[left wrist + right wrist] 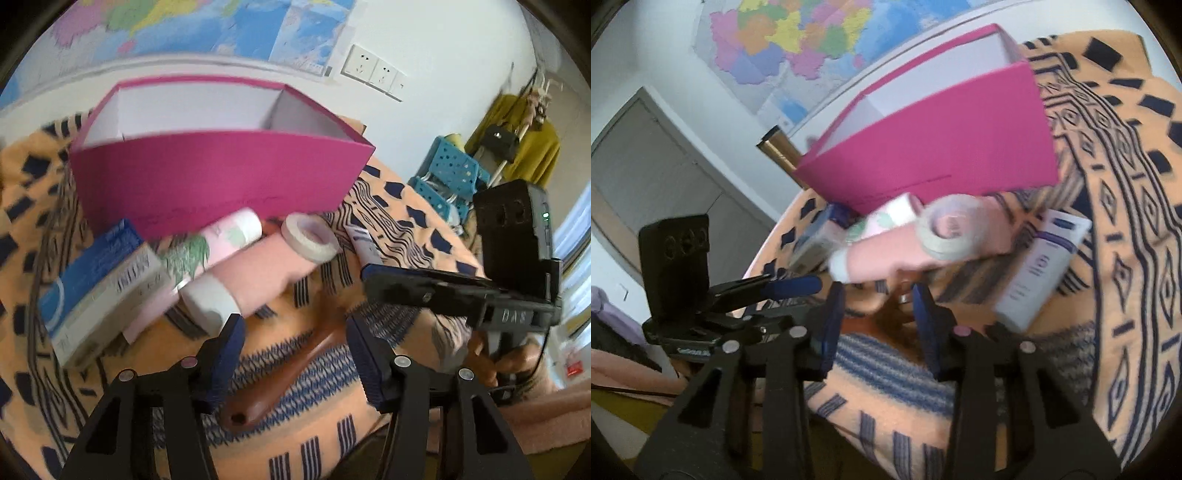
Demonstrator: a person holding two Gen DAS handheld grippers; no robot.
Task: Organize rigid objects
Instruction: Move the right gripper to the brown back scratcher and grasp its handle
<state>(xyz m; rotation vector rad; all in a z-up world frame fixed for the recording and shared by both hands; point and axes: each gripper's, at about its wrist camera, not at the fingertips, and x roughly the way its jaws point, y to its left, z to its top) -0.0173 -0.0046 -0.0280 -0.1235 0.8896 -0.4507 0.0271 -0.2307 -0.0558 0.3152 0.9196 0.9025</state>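
On a desk draped in an orange cloth with dark blue patterns (388, 206), a row of items lies just in front of an open magenta cardboard box with a white interior (221, 177). From left to right: a blue and white rectangular carton (99, 284), a pink and white tube printed with green leaves (218, 243), a roll of cream tape (310, 238), and a small white tube (364, 242). Nearer, a brown wooden brush handle (291, 373) lies between the left gripper (293, 363) fingers, which are wide apart and hold nothing. The right gripper (879, 325) is likewise spread open and empty, low over the brush.

Nothing seems packed yet; this looks like the approach to a first pick. Next, one gripper likely needs to close on the handle and lift it into the box.

Only the left view shows the handle clearly; in the right view it is a brown blur. Only the right view shows the white and purple tube (1041, 266) whole
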